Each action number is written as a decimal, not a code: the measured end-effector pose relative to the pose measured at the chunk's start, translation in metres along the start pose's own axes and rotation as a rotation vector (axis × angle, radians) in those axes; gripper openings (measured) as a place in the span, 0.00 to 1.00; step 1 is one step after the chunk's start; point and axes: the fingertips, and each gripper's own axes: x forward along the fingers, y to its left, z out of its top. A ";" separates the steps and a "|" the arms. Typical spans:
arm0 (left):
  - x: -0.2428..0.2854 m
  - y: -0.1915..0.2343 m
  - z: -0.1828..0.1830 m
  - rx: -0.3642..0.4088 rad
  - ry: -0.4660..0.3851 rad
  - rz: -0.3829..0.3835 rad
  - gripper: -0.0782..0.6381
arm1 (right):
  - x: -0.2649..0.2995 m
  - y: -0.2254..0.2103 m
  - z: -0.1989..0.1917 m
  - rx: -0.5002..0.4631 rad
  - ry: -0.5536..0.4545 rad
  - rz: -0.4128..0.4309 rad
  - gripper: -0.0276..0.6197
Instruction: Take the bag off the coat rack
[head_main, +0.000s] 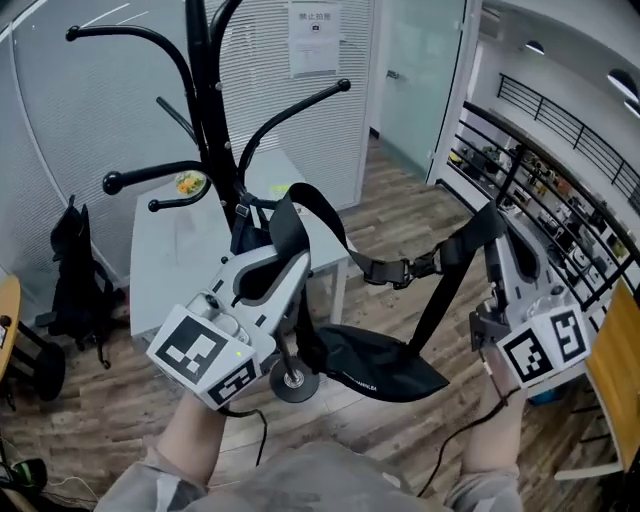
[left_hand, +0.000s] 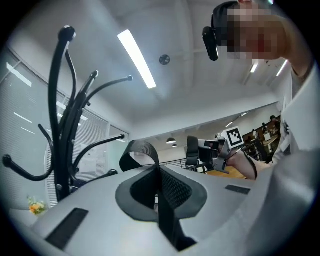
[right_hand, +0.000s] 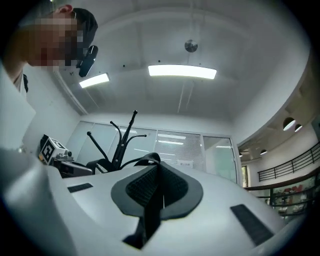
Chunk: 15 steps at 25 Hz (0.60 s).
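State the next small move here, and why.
Probably draw both grippers back from the coat rack, jaws shut: the left gripper and right gripper each clamp the strap, the bag hangs between them, and the strap appears clear of the hooks.

Head view steeply down; gripper views upward; coat rack (head_main: 203, 100) in all.

Wood floor (head_main: 400, 205) w/ coat rack (head_main: 203, 100) & white table (head_main: 170, 262) on it.

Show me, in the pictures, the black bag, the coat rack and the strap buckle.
black bag (head_main: 375, 368), head view, on its hanging body.
coat rack (head_main: 202, 100), head view, on its upright pole.
strap buckle (head_main: 388, 271), head view, on its middle.
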 end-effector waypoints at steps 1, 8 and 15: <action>0.007 -0.008 -0.004 0.000 0.006 -0.025 0.13 | -0.009 -0.004 -0.005 -0.004 0.018 -0.014 0.09; 0.056 -0.061 -0.051 -0.049 0.067 -0.190 0.13 | -0.089 -0.032 -0.039 0.027 0.138 -0.182 0.09; 0.085 -0.110 -0.100 -0.091 0.148 -0.316 0.13 | -0.164 -0.048 -0.077 0.013 0.274 -0.319 0.09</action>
